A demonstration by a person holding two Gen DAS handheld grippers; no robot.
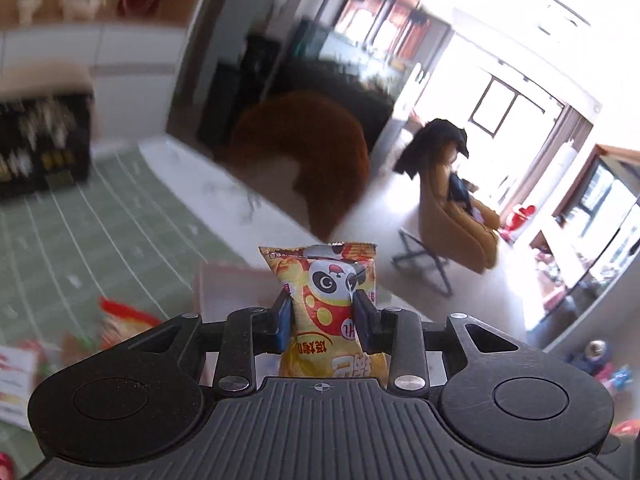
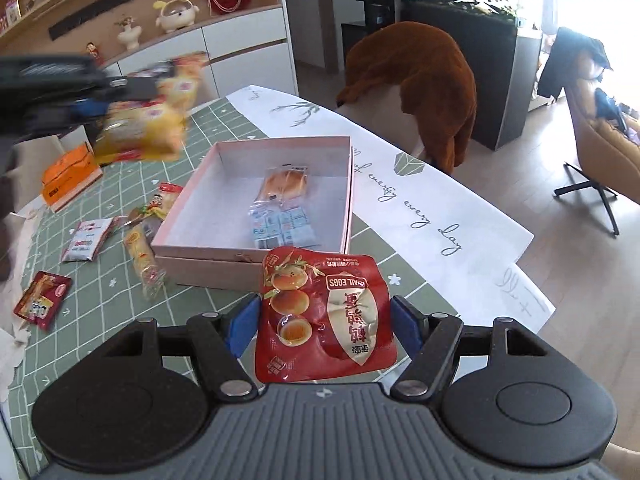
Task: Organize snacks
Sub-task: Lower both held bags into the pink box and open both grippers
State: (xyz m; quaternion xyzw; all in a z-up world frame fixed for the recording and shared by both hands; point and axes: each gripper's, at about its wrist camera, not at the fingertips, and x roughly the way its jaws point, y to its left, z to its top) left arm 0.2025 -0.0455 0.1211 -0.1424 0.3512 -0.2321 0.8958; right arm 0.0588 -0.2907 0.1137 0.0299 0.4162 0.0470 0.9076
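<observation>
Above the green-checked tabletop (image 2: 100, 292), your left hand-held gripper (image 1: 322, 316) is raised, clamped on a yellow panda snack bag (image 1: 328, 300), while your right hand-held gripper (image 2: 325, 320) pinches a red quail-egg pouch (image 2: 324, 316) just before the open pink box (image 2: 256, 204) holding two clear-wrapped packets.

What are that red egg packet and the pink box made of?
The red quail egg packet, held in the right tongs, looks like glossy plastic film: light glints off its wrinkled, printed face. The pink box looks like matte cardboard, probably paper-covered: stiff straight walls, no shine, a white lining. The tablecloth under it seems soft, though fabric or vinyl I cannot tell.
</observation>
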